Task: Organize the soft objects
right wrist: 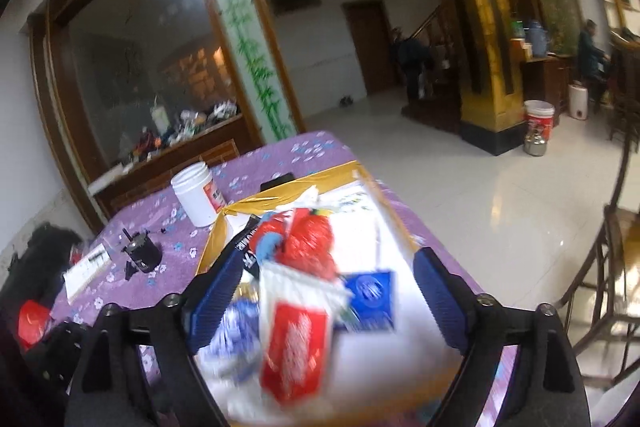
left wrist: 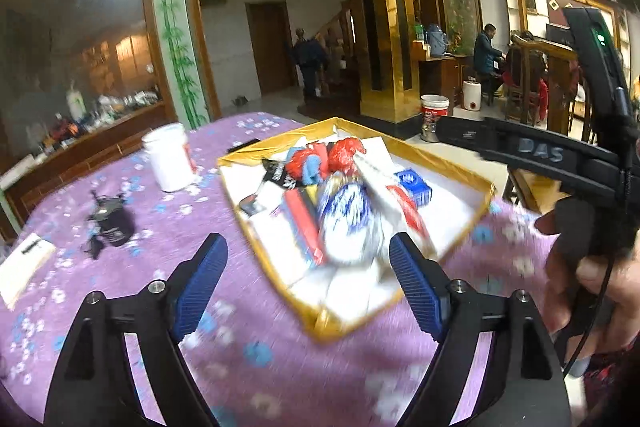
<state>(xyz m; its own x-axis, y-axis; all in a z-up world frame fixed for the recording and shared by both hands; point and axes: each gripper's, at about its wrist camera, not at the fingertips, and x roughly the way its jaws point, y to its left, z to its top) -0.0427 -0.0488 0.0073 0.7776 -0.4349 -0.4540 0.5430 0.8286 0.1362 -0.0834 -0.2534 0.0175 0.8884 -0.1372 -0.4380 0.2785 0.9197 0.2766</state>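
The left gripper [left wrist: 308, 283] was spread wide with nothing between its ribbed blue pads [left wrist: 200, 283], above the purple flowered cloth [left wrist: 248, 355]. The right gripper [right wrist: 324, 301] was wide apart and empty too. The soft packets [left wrist: 344, 223], crinkled plastic in red, blue and white, lay heaped in the gold-rimmed tray [left wrist: 456, 163]. A white round jar [left wrist: 170, 157] stood just beside the tray.

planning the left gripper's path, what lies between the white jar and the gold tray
In the left wrist view, only bare purple flowered tablecloth separates the white jar from the gold tray. A small dark object lies farther back, off that line.
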